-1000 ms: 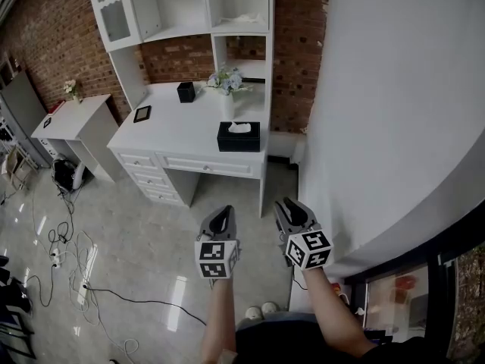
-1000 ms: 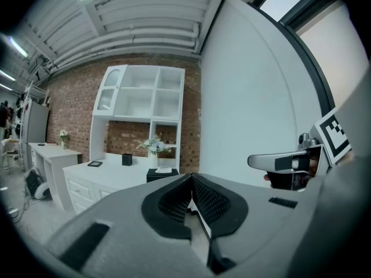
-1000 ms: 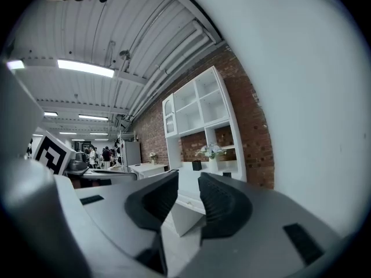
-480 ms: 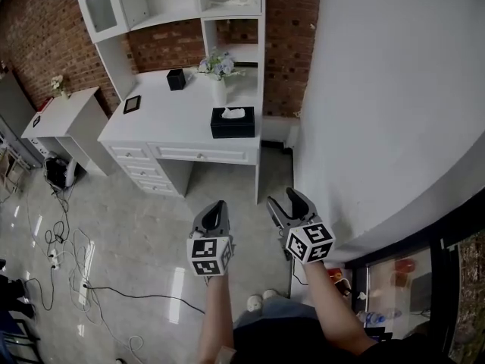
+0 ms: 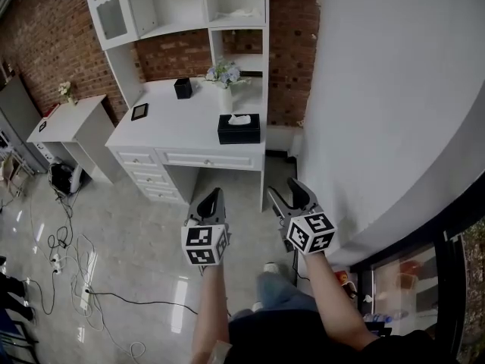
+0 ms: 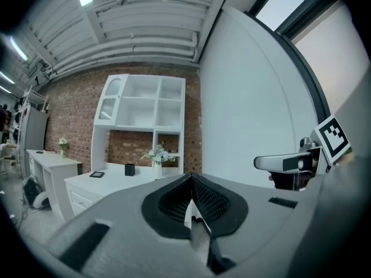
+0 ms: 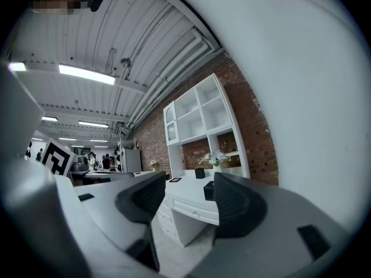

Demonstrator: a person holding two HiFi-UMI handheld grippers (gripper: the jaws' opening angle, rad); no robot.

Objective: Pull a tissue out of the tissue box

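Far on the left stands a small white table (image 5: 72, 120). Below it, cables (image 5: 57, 252) lie in loops on the shiny floor (image 5: 144, 249).

Next comes a white desk (image 5: 174, 131) against a brick wall (image 5: 174, 55), with a tall white shelf (image 5: 182, 6) on top of it. On the desk, from left to right, are a dark flat frame (image 5: 141, 112), a black cup (image 5: 183, 89) and a vase (image 5: 225, 97) with flowers in it. The black tissue box (image 5: 239, 130) sits near the right front corner of the desk, just in front of the vase. A white tissue (image 5: 240, 119) sticks up out of its top. Nothing touches the box.

The two grippers are held out over the floor, well apart from the desk, and both point toward it. The left gripper (image 5: 214, 196) has its two fingers pressed together, with nothing between them. The right gripper (image 5: 286, 191) is just beside it. Its jaws have just been opening, and now its fingers are spread wide apart. They hold nothing; only the desk and the floor far off show through the gap.

On the right is a big white wall (image 5: 394, 89).
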